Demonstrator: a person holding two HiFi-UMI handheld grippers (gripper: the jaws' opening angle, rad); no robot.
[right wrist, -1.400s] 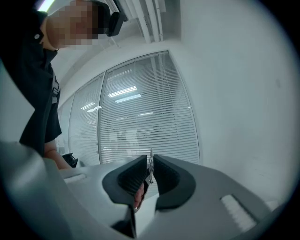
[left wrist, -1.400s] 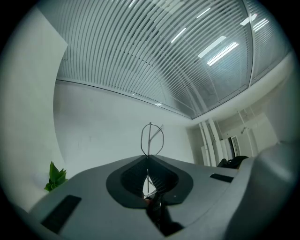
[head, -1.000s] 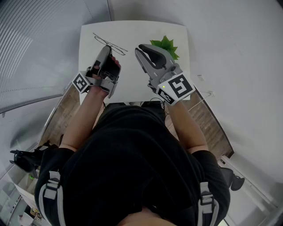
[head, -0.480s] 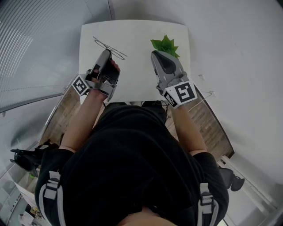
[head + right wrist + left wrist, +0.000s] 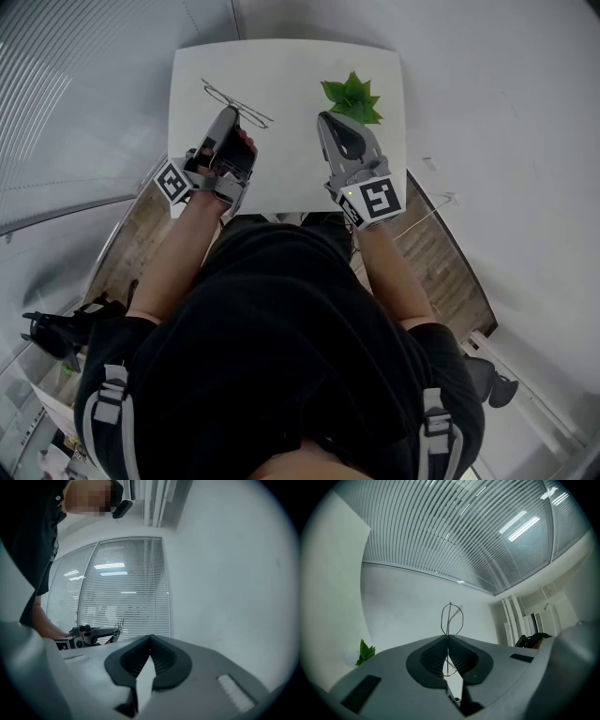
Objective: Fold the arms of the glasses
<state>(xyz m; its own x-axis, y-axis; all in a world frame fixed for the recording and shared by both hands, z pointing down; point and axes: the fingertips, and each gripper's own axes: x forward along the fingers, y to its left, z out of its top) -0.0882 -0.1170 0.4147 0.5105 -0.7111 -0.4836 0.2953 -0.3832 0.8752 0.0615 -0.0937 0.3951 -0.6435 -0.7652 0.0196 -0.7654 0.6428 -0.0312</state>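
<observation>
Pulled back toward the plant (image 5: 352, 97), the right tongs (image 5: 323, 122) are closed and empty. The glasses (image 5: 234, 101) are pinched in the closed left tongs (image 5: 228, 116), over the far left of the surface (image 5: 291, 66).

Head view: table (image 5: 281, 70) sits upper centre. Glasses (image 5: 234, 98) are over its upper left, with their near end between the jaws of the left gripper (image 5: 231, 112) just below. Leaves (image 5: 352, 97) are at the table's upper right, and the right gripper (image 5: 324, 120) is just below-left of them, well apart from the glasses.

Black shirt (image 5: 281, 319); grey left claw (image 5: 229, 112) and right claw (image 5: 325, 122) bear square markers (image 5: 372, 197).
</observation>
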